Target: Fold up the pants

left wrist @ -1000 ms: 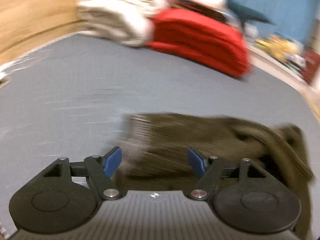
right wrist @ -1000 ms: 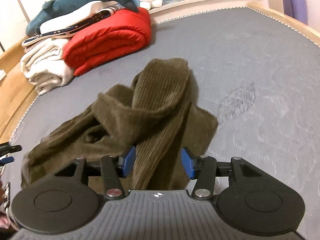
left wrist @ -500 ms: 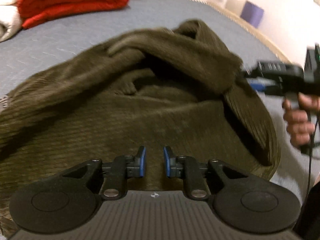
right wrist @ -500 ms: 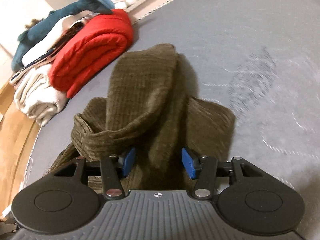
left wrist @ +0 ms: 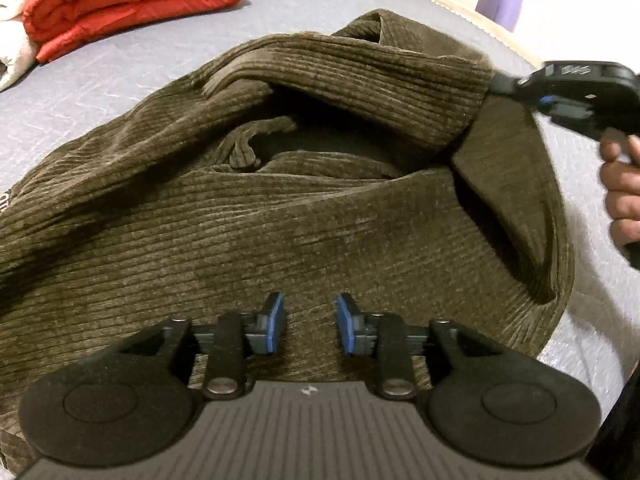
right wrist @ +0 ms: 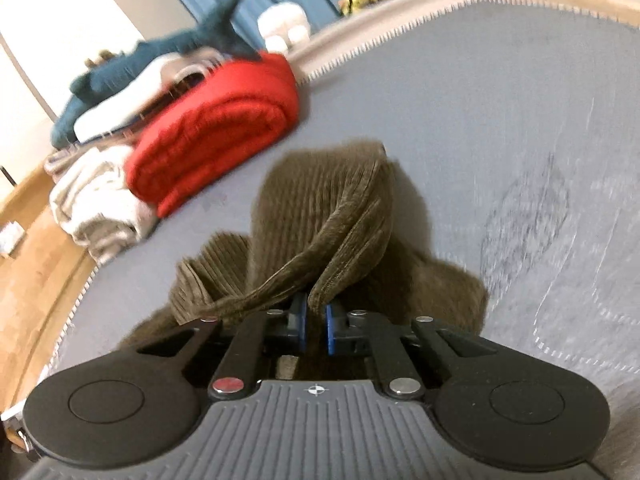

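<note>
Olive-brown corduroy pants (left wrist: 280, 208) lie crumpled on a grey bed sheet (left wrist: 120, 68). My left gripper (left wrist: 308, 324) hovers low over the near part of the cloth, jaws a little apart and empty. My right gripper (right wrist: 315, 322) is shut on a raised fold of the pants (right wrist: 320, 216) and lifts that edge off the bed. In the left wrist view the right gripper (left wrist: 500, 87) shows at the far right, pinching the cloth edge, with the hand holding it.
A folded red blanket (left wrist: 128, 4) and a cream blanket (right wrist: 100, 196) lie at the far side of the bed, with a blue shark plush (right wrist: 160, 64) on top. The wooden bed frame (right wrist: 36, 264) runs along the left.
My right gripper has closed on a pants fold and lifted it. My left gripper swung over the pants, narrowed, then opened slightly.
</note>
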The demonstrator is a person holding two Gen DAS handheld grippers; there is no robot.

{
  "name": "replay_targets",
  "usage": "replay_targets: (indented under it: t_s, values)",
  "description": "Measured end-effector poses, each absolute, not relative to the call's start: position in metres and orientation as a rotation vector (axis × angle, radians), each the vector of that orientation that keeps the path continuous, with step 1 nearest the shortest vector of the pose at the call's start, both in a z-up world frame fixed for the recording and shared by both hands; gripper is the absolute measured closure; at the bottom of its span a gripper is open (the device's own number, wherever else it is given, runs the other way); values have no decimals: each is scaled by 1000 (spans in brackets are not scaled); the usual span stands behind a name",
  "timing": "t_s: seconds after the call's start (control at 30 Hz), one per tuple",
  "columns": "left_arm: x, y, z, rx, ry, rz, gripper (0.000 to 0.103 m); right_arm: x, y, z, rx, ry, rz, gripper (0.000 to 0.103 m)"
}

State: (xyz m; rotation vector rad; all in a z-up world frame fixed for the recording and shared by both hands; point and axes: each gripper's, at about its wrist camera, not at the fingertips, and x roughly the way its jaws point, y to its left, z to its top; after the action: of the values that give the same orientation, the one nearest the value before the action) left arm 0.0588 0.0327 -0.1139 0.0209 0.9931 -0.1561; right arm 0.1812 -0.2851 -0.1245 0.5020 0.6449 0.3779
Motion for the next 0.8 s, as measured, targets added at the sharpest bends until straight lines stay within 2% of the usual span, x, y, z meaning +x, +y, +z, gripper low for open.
replay_targets:
  t_s: [0.17, 0.2, 0.33, 0.47, 0.57, 0.73, 0.8]
  values:
    - [56, 29, -112, 19, 983, -155, 63, 149, -307, -90, 505, 507, 385, 96]
    - [55, 29, -111, 17, 980, -155, 63, 141, -311, -84, 496, 477, 387, 103]
    - [52, 27, -105, 2, 963, -157, 63, 100, -332, -53, 428, 318, 399, 103]
    - [50, 22, -99, -16, 949, -157, 59, 87, -352, -53, 383, 366, 364, 103]
    - [48, 17, -98, -8, 946, -163, 57, 99, -365, -76, 445, 478, 309, 96]
    - [47, 12, -99, 5, 951, -154, 53, 128, -365, -98, 515, 568, 283, 61]
    - [49, 13, -102, 3, 955, -144, 53, 141, -355, -103, 523, 587, 291, 54]
